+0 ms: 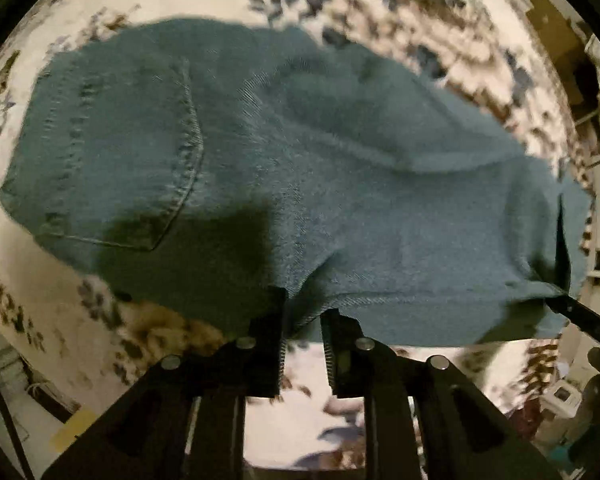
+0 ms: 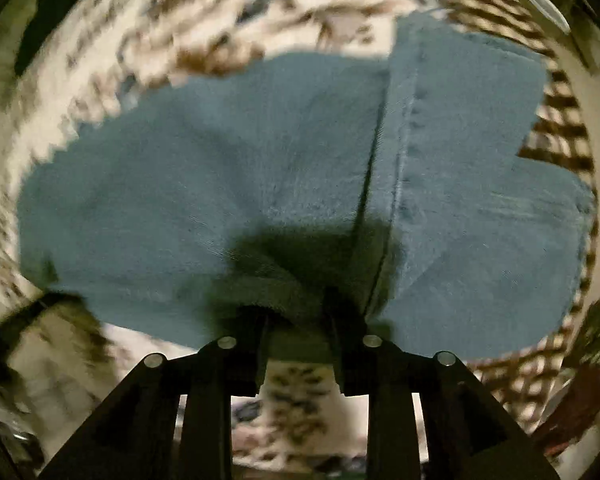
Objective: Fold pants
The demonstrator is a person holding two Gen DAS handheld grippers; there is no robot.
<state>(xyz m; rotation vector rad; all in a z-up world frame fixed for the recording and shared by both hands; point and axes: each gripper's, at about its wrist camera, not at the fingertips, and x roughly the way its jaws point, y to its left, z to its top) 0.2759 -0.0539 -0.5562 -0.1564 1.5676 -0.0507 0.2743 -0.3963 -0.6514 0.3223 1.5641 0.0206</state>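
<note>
**Both grippers at the near edge of the folded jeans**

Seen along the left gripper [image 1: 304,312]: blue jeans [image 1: 260,168] spread just ahead on a flowered carpet [image 1: 440,28], back pocket [image 1: 132,152] ahead and to the left. Jaws a little apart, the near hem of the denim lying in the narrow gap; whether the pads still press on it, cannot tell. Bare carpet to the left, behind the fingers and beyond the far edge. To the far right, furniture close to the cloth edge, and the other black tool [image 1: 588,316] touching the right corner.

Seen along the right gripper [image 2: 300,320]: same jeans [image 2: 220,184] ahead, a raised fold edge with a stitched seam [image 2: 408,152] running away slightly right of the middle. Jaws slightly apart, a rolled bit of hem between the tips; real clamping not clear. Free carpet [image 2: 140,32] on the left and far side.
</note>
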